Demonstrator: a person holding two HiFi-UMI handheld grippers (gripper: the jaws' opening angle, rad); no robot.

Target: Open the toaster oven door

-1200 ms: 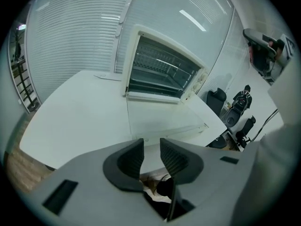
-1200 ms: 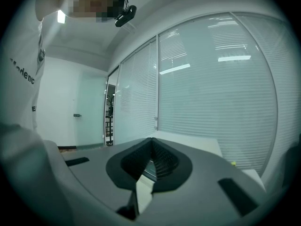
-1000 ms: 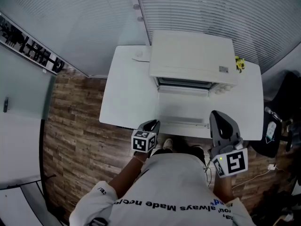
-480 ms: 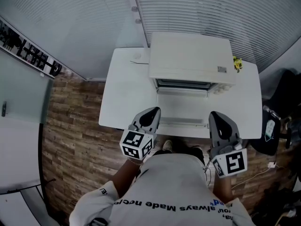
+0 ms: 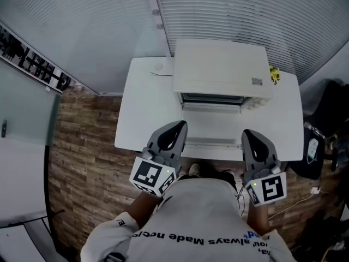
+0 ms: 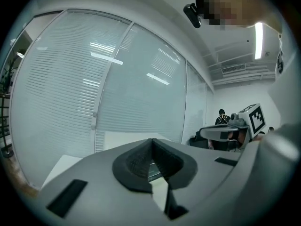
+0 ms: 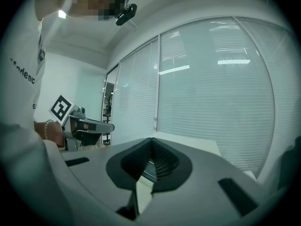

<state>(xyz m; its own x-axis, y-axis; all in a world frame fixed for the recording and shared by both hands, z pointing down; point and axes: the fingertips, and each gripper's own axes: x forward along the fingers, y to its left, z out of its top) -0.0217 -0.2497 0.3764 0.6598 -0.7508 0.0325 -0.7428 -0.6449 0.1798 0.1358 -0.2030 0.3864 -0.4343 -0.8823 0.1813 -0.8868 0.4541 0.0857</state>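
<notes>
Toaster oven (image 5: 221,70) sits upper centre on the white table (image 5: 143,111). Its door (image 5: 212,123) looks already dropped flat toward the person. Left gripper (image 5: 174,131) and right gripper (image 5: 253,141) have jaws together, nothing between them. Both sit lower centre at the near table edge, probably clear of the door's swing.

White toaster oven (image 5: 221,64), white table (image 5: 144,108), brown wood-grain floor (image 5: 82,146).

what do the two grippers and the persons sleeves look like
The left gripper and right gripper are grey shells tapering to a point, with dark ribbed pads inside the tongs. Each carries a white cube with black square markers and a small green light. The person wears a white T-shirt with dark lettering.
</notes>
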